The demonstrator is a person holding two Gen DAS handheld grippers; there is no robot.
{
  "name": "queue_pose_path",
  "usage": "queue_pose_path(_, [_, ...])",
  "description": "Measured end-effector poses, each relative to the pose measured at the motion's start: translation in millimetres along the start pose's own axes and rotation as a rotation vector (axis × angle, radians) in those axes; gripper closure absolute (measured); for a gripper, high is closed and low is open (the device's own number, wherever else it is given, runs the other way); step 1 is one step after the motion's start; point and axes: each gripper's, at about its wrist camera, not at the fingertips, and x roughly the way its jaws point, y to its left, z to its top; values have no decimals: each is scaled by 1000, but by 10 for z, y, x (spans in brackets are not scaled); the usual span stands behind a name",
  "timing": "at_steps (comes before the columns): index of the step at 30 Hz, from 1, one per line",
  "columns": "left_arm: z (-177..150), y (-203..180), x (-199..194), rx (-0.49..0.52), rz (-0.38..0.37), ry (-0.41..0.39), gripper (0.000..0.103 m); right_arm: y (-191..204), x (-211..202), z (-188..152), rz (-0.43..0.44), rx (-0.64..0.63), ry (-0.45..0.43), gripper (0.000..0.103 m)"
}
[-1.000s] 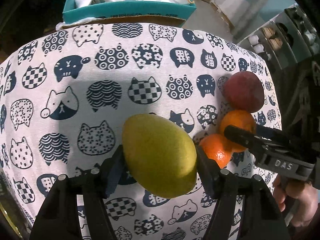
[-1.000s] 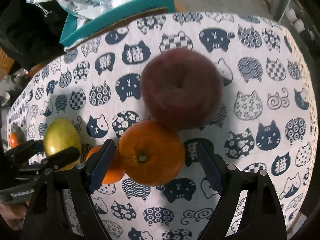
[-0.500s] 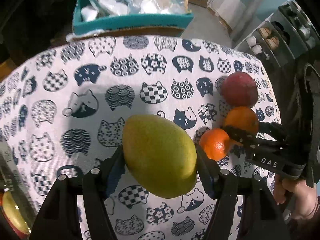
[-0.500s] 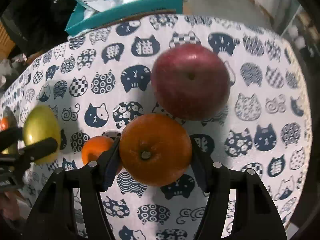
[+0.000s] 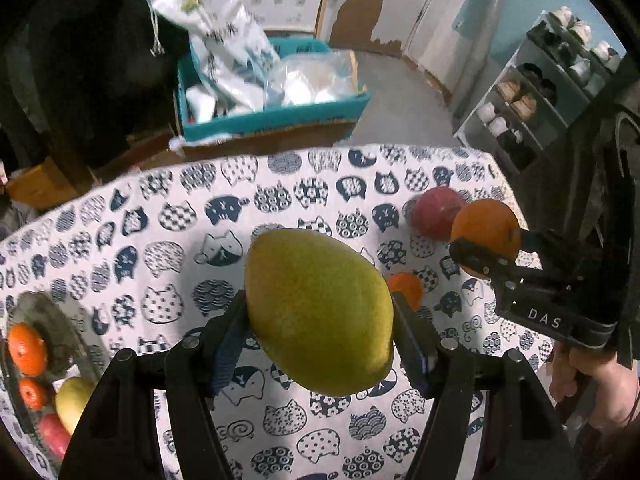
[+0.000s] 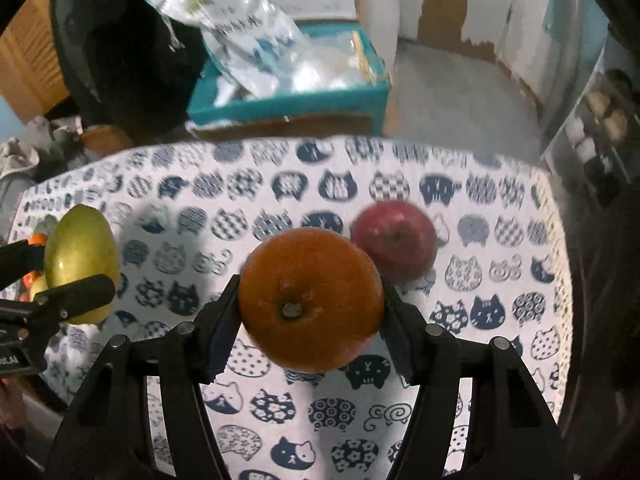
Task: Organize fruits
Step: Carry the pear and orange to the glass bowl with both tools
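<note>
Both fruits hung clear of the cat-print tablecloth (image 5: 168, 240), probably bound for the grey plate (image 5: 60, 320) of fruit left of the left gripper (image 5: 320, 320). Its fingers pinched a yellow-green oval mango (image 5: 318, 312). The right gripper (image 6: 310, 312) clamped a round orange (image 6: 310, 300); a red apple (image 6: 394, 240) lay just beyond, a small tangerine (image 5: 406, 286) between them.

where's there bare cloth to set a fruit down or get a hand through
The middle of the cloth, between the plate at the left edge and the apple on the right, lies bare. So does the strip along the far edge. It is crowded on the right, where the apple and small orange sit, and on the plate, which already holds fruit.
</note>
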Motion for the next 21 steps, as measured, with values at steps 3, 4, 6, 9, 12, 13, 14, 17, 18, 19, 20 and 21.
queue_pose_path(3, [-3,-26,-221,13,-1,-41,34,61,-209,50,13,-14,-44,39])
queue_pose_path(4, [-3,-40,-264,15,-1,-49,34,82,-277,64,17,-19,-59,39])
queue_pose_path(6, [-8,-67,-402,25,-1,-74,33,133,-382,96,29,-26,-83,39])
queue_pose_path(9, [-17,-98,-578,32,-8,-103,34,206,-544,129,50,-30,-114,39])
queue_pose_path(12, [-45,-123,-744,38,-21,-129,34,290,-699,147,67,-43,-146,39])
queue_pose_path(13, [-56,-126,-785,40,-25,-136,34,322,-758,159,74,-50,-160,39])
queue_pose_path(14, [-62,-131,-835,42,-27,-145,34,356,-795,151,77,-55,-169,39])
queue_pose_path(17, [-87,-133,-972,51,-30,-172,34,438,-924,172,95,-67,-197,39])
queue_pose_path(18, [-94,-133,-1019,54,-30,-183,34,459,-956,176,101,-70,-204,39])
queue_pose_path(19, [-104,-136,-1063,59,-28,-191,34,490,-999,183,108,-76,-214,39])
queue_pose_path(20, [-106,-131,-1084,62,-28,-196,34,514,-1025,186,111,-81,-220,39])
queue_pose_path(21, [-123,-119,-1127,62,-28,-208,34,537,-1053,186,115,-87,-225,39])
